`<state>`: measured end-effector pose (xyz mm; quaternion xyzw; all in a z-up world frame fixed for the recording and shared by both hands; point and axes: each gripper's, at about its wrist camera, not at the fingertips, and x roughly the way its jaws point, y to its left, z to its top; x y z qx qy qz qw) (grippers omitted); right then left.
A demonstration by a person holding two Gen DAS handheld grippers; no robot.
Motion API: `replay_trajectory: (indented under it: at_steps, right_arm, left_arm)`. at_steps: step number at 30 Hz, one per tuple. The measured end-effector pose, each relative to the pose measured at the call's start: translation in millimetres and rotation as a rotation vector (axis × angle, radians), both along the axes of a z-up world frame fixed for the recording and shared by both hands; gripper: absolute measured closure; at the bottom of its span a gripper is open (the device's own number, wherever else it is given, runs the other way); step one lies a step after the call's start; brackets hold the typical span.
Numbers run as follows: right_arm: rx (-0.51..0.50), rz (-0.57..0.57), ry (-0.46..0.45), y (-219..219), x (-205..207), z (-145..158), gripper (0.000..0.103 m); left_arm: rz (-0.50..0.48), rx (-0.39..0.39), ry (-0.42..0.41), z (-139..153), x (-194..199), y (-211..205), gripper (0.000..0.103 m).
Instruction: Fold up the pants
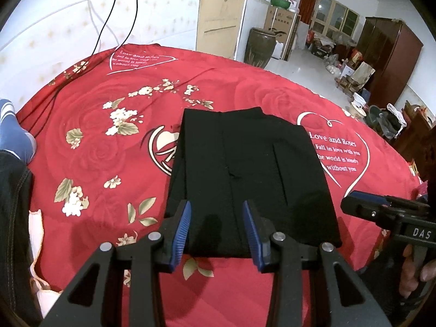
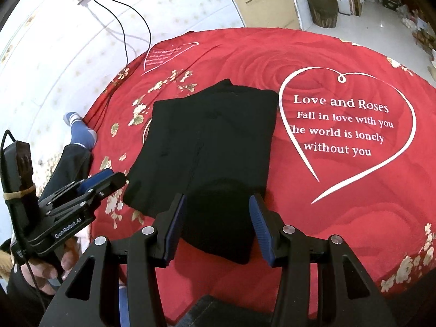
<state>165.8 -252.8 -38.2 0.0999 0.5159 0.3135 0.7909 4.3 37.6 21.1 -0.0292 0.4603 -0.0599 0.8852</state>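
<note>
Black pants (image 1: 245, 174) lie folded into a flat rectangle on the red bedspread (image 1: 109, 163). My left gripper (image 1: 218, 231) hovers open over the near edge of the fold, its blue pads apart and gripping nothing. In the right wrist view the same pants (image 2: 207, 141) lie flat, and my right gripper (image 2: 218, 226) stands open over their near corner without pinching cloth. The right gripper (image 1: 354, 201) also shows just off the pants' right side, held by a hand. The left gripper (image 2: 109, 178) shows beside the pants' left near corner.
A person's foot in a blue sock (image 2: 81, 130) and a dark-trousered leg rest at the bed's left edge. Black cables (image 2: 128, 35) hang down the wall onto the bed. Beyond the bed stand a ceramic jar (image 1: 259, 46), a wardrobe (image 1: 387, 54) and floor clutter.
</note>
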Motion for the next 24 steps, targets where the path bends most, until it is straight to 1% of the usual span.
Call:
replay_trajectory:
  at_steps: [11,19,21,24]
  right_arm:
    - [0.013,-0.013,0.037,1.5,11.7,-9.8,0.054]
    - [0.014,-0.024,0.054,2.5,18.9,-17.6,0.054]
    - [0.018,-0.033,0.061,2.0,21.6,-19.9,0.054]
    - [0.023,-0.056,0.075,0.6,27.5,-24.8,0.054]
  left_arm:
    - [0.008,0.015,0.019,-10.2,17.3,4.7,0.06]
    - [0.026,0.007,0.042,-22.5,29.9,13.4,0.06]
    - [0.03,-0.001,0.055,-27.2,34.6,16.6,0.059]
    - [0.05,-0.047,0.094,-35.7,42.6,26.5,0.059]
